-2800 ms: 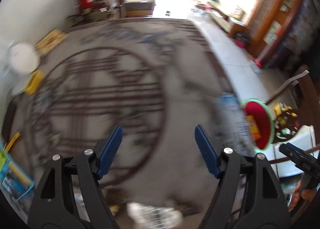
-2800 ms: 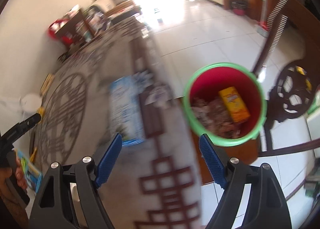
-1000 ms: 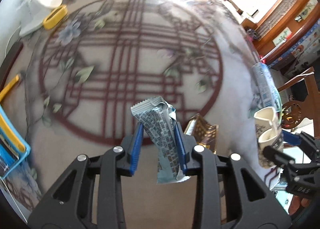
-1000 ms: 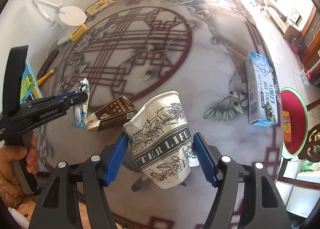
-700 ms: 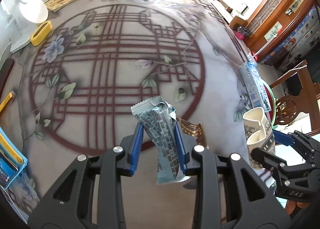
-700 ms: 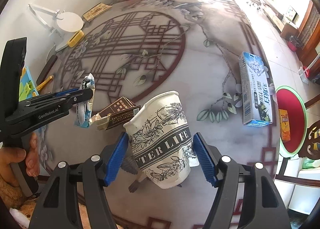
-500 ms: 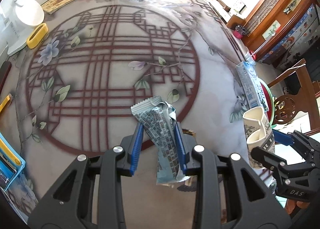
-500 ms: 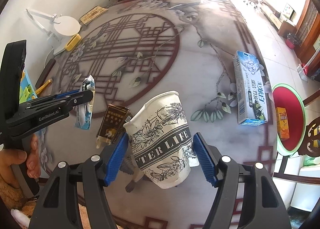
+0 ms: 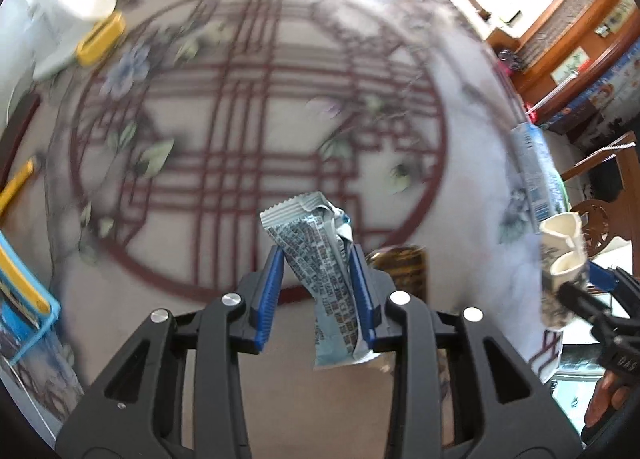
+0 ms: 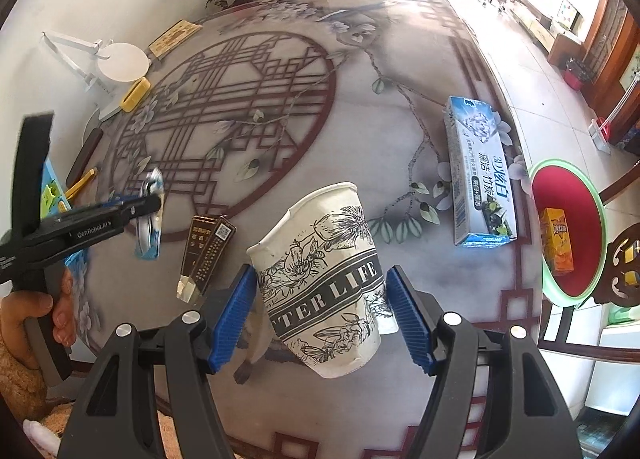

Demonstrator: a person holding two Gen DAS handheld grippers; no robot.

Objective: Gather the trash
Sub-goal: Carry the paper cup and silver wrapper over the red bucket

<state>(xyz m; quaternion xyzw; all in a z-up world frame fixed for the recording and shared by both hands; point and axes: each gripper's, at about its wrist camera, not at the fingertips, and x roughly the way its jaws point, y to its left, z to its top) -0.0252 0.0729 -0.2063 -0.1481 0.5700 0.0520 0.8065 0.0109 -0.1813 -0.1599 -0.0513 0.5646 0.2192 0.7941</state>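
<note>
You have two tools: the left tool (image 9: 318, 283) pinching one snack wrapper (image 9: 320, 271), the right tool (image 10: 320, 319) clamping one paper cup (image 10: 324, 283). On the tabletop (image 10: 360, 99) lie one brown carton (image 10: 204, 255) near left and one blue box (image 10: 478, 175) right. One red bin (image 10: 568, 219) holds one orange packet (image 10: 558, 235).

Paper cup (image 10: 324, 283) in the right gripper (image 10: 322, 313) reads "TER LIFE", left gripper (image 10: 138, 215) arm reads "GenRobot.AI", blue carton (image 10: 478, 173) far right carries "3D" plus Chinese characters; wrapper (image 9: 324, 271) print unreadable.
</note>
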